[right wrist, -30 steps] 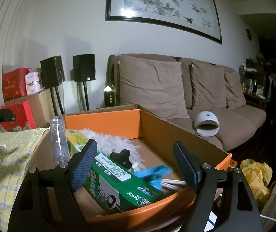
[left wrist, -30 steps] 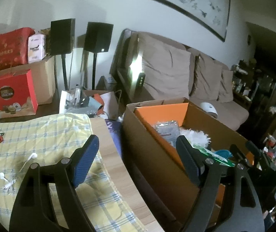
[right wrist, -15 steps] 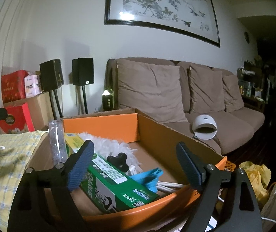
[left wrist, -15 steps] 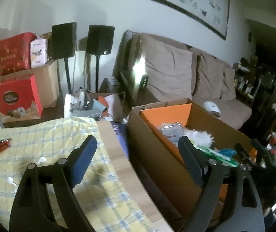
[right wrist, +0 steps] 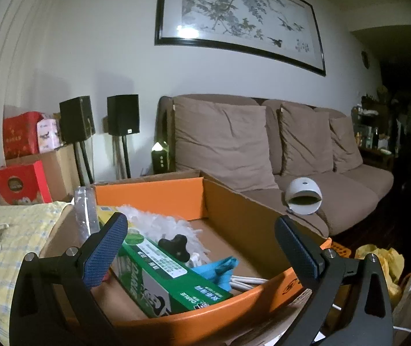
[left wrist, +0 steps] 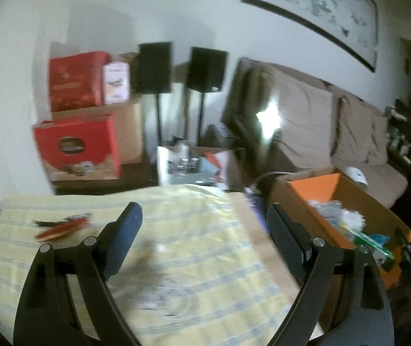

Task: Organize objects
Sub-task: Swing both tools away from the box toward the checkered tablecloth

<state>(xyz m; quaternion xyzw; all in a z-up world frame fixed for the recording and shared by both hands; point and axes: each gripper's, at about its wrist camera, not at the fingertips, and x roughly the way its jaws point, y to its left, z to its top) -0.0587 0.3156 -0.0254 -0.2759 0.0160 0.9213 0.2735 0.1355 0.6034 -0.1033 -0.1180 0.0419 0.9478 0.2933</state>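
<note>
Your right gripper (right wrist: 201,248) is opening, empty, above the box (right wrist: 234,210); your left gripper (left wrist: 204,235) is released over the tablecloth (left wrist: 194,248).

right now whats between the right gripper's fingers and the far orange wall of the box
In the right wrist view, the green carton, a black knob on the white duster and a blue piece lie between the right gripper and the orange wall.

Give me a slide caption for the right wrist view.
Right gripper, jaws opening and empty, poised over the cardboard box holding a green carton.
</note>
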